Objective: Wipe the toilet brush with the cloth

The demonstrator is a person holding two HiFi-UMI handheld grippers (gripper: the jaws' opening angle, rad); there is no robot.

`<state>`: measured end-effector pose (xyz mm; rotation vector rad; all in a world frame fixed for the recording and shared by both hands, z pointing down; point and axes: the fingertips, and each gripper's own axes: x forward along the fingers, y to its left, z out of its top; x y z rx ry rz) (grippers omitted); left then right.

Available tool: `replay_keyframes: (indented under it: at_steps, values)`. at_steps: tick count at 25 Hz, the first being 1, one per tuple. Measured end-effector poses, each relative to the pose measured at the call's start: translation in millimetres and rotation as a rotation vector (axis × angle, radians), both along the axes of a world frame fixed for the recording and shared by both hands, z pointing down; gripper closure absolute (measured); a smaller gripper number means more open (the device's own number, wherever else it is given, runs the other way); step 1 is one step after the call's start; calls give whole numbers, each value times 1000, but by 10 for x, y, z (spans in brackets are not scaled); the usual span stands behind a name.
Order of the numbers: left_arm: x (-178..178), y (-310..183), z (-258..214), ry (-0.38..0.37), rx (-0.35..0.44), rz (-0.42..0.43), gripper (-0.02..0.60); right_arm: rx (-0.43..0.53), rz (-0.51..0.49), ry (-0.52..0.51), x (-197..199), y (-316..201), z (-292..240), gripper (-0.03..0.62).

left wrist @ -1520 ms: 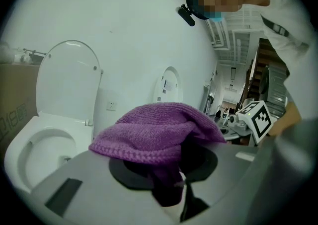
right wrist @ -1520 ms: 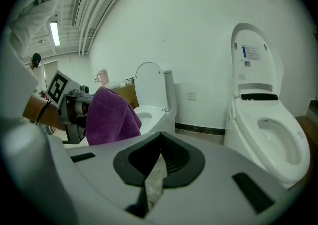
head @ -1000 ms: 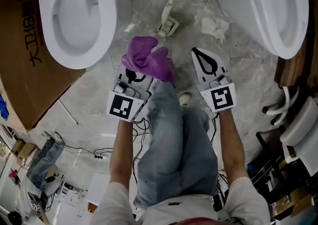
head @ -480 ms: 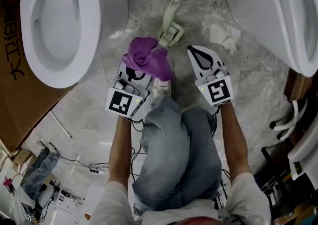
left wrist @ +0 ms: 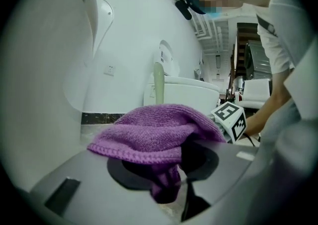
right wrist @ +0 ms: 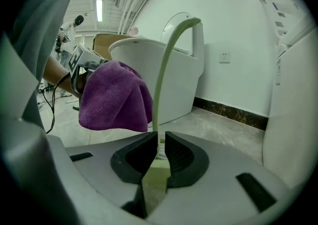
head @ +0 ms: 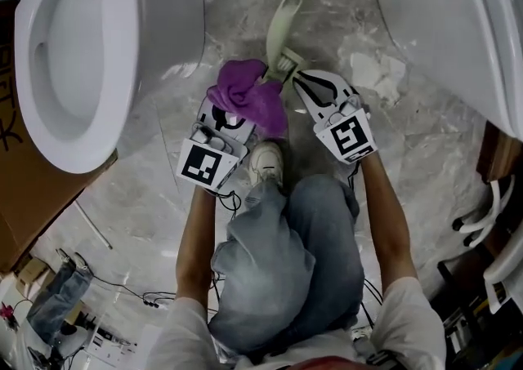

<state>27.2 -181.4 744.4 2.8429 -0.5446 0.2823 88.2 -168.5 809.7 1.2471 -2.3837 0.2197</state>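
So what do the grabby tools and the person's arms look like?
The left tool and right tool are pale grey, with black pads inside the jaws and a white cube with a black square marker at the back. Thin black cables trail behind. The person wears short white sleeves.

Prob. a sanitaryware showrm/test rm, not a home bathrm; left toilet [head: 114, 50] and right toilet [head: 441, 17] stand near each other on marble floor [head: 155, 189]; cardboard box [head: 37, 213] beside the left one.
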Motion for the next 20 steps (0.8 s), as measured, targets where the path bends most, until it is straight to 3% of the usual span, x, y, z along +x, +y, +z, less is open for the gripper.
replay_keyframes:
  at_steps: [7, 13, 20]
  values:
    - [129, -37, 204, 20, 20, 16, 417, 0, -99, 30, -130, -112, 336, 499]
    - [247, -47, 315, 21, 36, 17, 405, -24, -117, 102, -128, -167, 555, 519]
    - [418, -112, 546, -15, 33, 33, 382, -13, -146, 51, -189, -170, 594, 555]
